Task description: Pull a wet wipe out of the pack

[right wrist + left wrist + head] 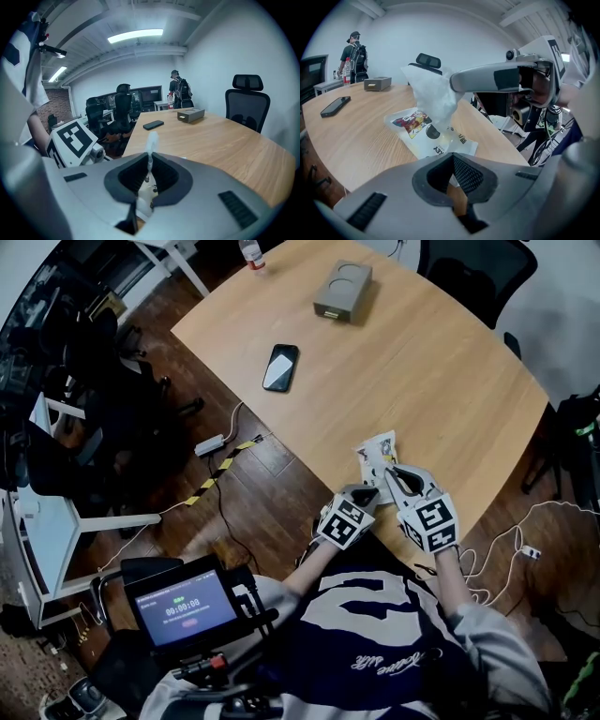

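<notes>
Wooden table (450, 362); right tongs (394, 472), angled down, pinch wet wipe (433, 93) above pack (415, 125).

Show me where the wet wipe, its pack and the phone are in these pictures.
wet wipe (433, 96), left gripper view, middle of the raised white sheet.
wet wipe pack (408, 125), left gripper view, its printed front.
phone (280, 367), head view, centre of its screen.

A light wood grain is shown by the table (441, 362). The pack (423, 140) is printed white with a colourful cartoon panel, and the wipe (433, 96) is seen as white. Black-and-white square markers are carried on the light grey left gripper (364, 495) and right gripper (399, 474). The phone (280, 367) is coloured black.
</notes>
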Demonstrator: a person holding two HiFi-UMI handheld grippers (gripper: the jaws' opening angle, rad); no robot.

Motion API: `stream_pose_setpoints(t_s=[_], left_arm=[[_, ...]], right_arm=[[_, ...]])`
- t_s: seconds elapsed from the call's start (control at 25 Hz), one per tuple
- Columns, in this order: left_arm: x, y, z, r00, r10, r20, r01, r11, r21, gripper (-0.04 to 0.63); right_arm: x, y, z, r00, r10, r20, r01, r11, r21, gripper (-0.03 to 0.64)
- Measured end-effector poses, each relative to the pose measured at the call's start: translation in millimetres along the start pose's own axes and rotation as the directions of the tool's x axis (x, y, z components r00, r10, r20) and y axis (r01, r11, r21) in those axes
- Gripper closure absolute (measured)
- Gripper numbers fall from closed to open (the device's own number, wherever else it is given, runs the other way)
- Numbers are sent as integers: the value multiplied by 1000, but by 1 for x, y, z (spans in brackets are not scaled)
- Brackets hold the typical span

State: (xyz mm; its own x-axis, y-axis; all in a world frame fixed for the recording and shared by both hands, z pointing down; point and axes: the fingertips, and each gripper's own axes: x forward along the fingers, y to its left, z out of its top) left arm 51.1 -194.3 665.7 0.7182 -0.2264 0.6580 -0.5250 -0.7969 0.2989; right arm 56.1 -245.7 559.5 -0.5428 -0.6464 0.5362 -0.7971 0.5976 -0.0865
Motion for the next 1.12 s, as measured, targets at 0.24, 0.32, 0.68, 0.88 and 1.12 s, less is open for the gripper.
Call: stream_pose_setpoints(t_s=[0.24,0.32,0.68,0.88,1.12], left_arm=[[1,-6,1,1000,-5,25,4,1000,13,592],[0,-6,1,1000,-2,21,1,1000,13,592],[0,-7,3,1000,-21,19,20,1000,24,592],[-2,-7,1,999,-36,9,36,999,25,592],[-13,-11,4,992,-110,69,108,994,23,592]], right_arm=[[-18,4,6,999,-28,31,28,1000,-1,598],[-22,5,9,998,-38,43,38,999,-2,598],[-41,7,25,990,-101,101,98,995,30,598],[-57,7,39,977,-140,161,128,988,84,598],[-73,9,49,962,-199,187,189,980,70,598]])
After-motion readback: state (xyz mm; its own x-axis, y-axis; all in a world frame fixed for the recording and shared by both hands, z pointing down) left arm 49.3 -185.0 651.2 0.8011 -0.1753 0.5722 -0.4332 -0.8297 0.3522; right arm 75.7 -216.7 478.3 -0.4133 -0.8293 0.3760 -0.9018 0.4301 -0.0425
